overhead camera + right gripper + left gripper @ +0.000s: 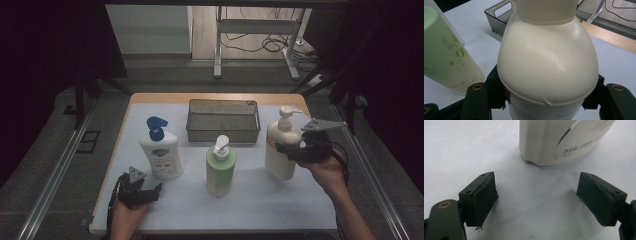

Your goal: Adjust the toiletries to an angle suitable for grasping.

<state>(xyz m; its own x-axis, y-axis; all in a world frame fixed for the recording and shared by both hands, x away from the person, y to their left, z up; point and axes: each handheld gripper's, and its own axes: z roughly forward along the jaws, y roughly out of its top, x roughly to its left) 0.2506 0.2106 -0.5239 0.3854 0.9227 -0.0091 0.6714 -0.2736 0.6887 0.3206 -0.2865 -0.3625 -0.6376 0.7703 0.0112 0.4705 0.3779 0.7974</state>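
Right gripper [291, 151] is closed on the cream pump bottle [282, 150]: in the right gripper view its two black jaws press against both sides of the bottle body [547, 65], just under the rounded shoulder. This bottle stands upright at the right part of the pale blue mat [260, 197], and the person's right hand [327, 170] holds the gripper from the right side of it. A grey three-cornered plate sits on top of this gripper, beside the white pump head of the bottle.

Left of the cream bottle, near the middle of the mat, stands the green pump bottle [220, 167] with a white pump; the two are apart and do not touch. In the right gripper view the green bottle [447, 55] appears at the left, just beside the held one. Behind them, at the far edge of the mat, lies the grey mesh basket [223, 132], and I cannot tell if something is inside.

More to the left stands the white bottle with blue pump [160, 150]. Left gripper [145, 192] rests low on the mat in front of this bottle, held by the left hand [127, 215]. Its jaws stand wide apart with nothing between them, and in the left gripper view the base of the white bottle [564, 142] is just ahead of the pads [485, 200], not touching them.

The mat covers a wooden table [165, 97].
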